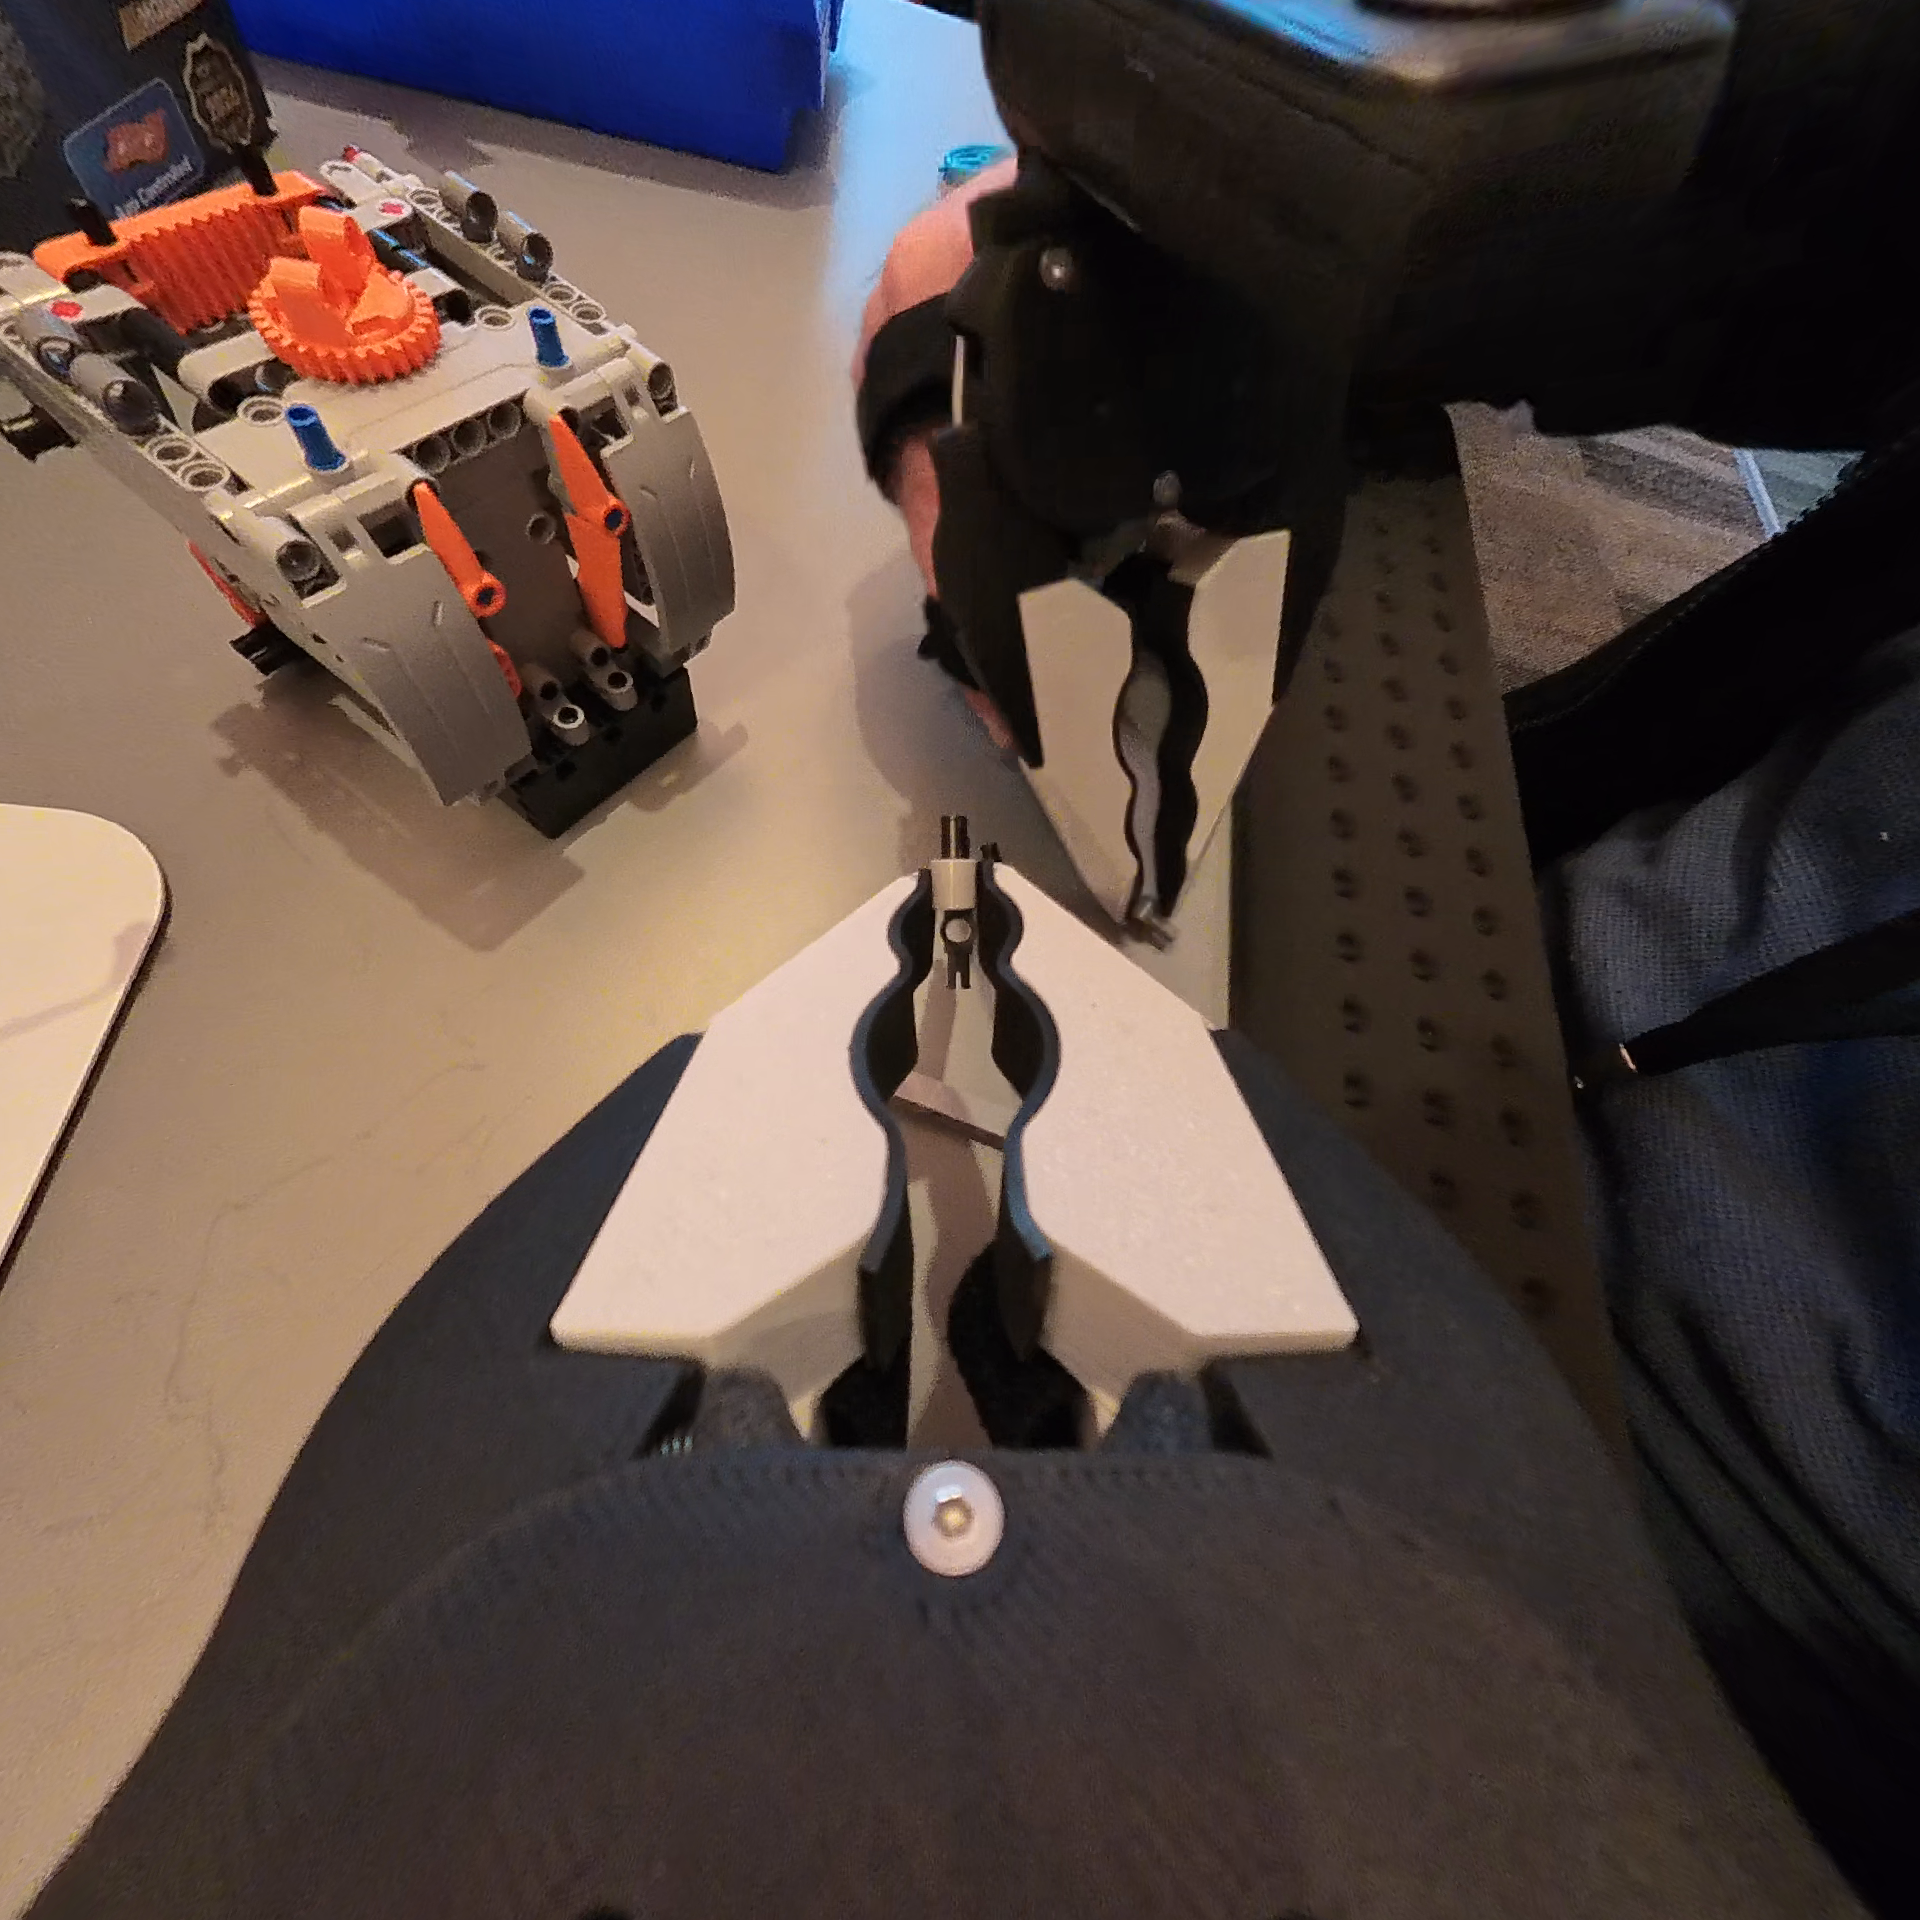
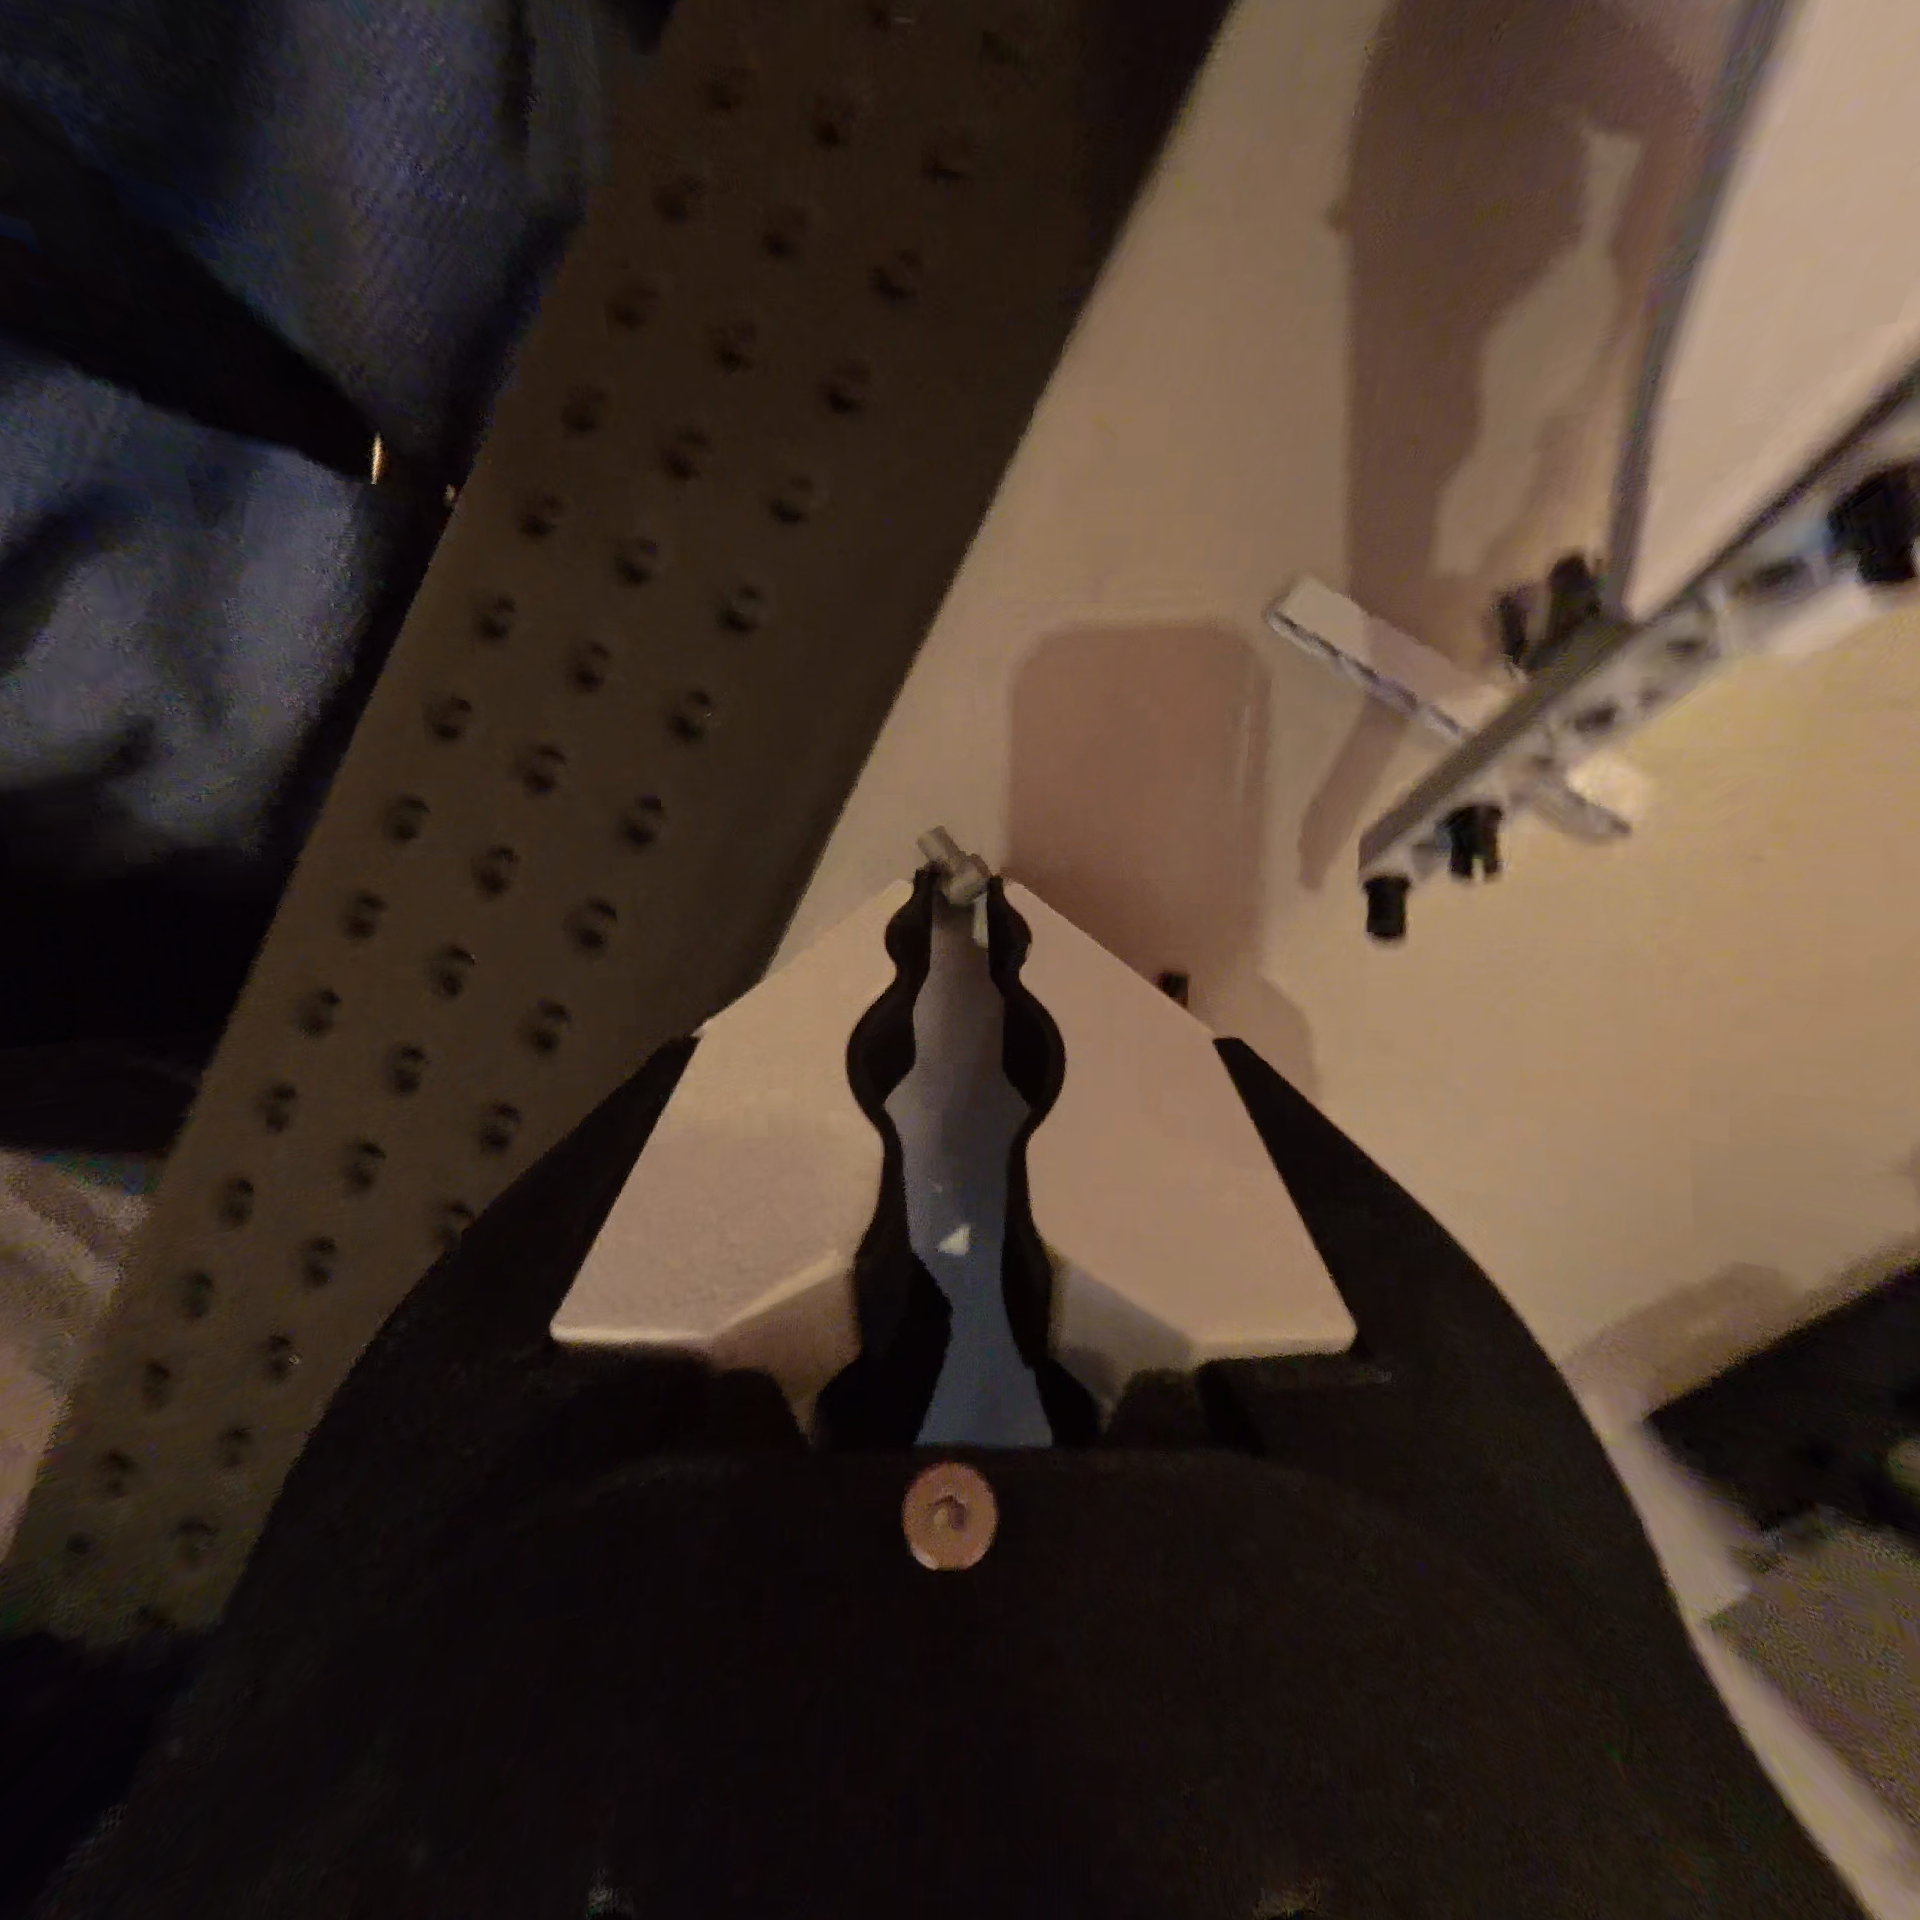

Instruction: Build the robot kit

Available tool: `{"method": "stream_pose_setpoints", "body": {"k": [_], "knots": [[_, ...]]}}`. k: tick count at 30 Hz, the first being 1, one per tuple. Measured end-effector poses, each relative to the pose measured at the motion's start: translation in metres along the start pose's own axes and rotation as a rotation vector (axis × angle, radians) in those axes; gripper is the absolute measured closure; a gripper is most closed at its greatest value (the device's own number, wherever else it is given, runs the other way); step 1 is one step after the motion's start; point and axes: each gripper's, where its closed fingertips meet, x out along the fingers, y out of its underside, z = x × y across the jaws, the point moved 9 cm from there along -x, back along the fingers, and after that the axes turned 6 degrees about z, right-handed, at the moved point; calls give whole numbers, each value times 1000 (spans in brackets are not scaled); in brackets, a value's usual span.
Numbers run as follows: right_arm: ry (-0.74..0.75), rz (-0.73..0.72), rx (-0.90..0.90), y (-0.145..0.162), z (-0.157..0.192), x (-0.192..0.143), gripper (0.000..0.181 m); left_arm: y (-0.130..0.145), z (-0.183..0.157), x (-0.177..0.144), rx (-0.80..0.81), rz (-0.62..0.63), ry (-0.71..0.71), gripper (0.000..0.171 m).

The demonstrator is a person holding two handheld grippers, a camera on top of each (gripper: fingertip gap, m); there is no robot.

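Note:
My left gripper (image 1: 956,883) is shut on a small grey connector piece with black pins (image 1: 954,881), held just above the grey table. My right gripper (image 2: 956,881) is shut on a small grey pin (image 2: 956,860); it also shows in the left wrist view (image 1: 1148,914), tips down at the table edge, a short way right of my left gripper. A grey, orange and black brick-built vehicle model (image 1: 416,499) stands on the table to the upper left of my left gripper.
A perforated grey strip (image 1: 1403,883) runs along the table's right edge, also in the right wrist view (image 2: 540,675). A white tray corner (image 1: 62,966) lies at left. A blue bin (image 1: 582,62) stands behind. A grey beam assembly with black pins (image 2: 1538,727) lies right. Left tips to right tips: about 11 cm.

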Motion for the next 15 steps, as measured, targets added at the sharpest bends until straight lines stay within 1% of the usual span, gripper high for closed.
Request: {"method": "stream_pose_setpoints", "body": {"k": [1, 3, 4, 5, 7, 9, 10, 12, 15], "knots": [[27, -9, 67, 4, 0, -1, 173, 0, 0, 1, -4, 6, -1, 166], [56, -41, 167, 10, 7, -3, 159, 1, 1, 3, -13, 19, 3, 166], [80, -52, 185, 13, 11, -5, 151, 1, 0, 4, -7, 23, 5, 166], [104, -71, 174, 14, 16, -6, 150, 0, -1, 5, 0, 25, 7, 166], [142, -104, 120, 15, 22, -8, 151, -1, -3, 6, 5, 25, 11, 166], [171, -99, 74, 13, 20, -9, 156, -2, -4, 7, 11, 29, 11, 166], [179, -103, 24, 11, 20, -9, 160, -2, -4, 7, 14, 29, 14, 166], [194, -58, -57, 10, 15, -9, 166, -2, -4, 7, 17, 27, 12, 167], [110, -15, -124, 8, 5, -5, 169, -1, -3, 5, 17, 23, 15, 167]]}}
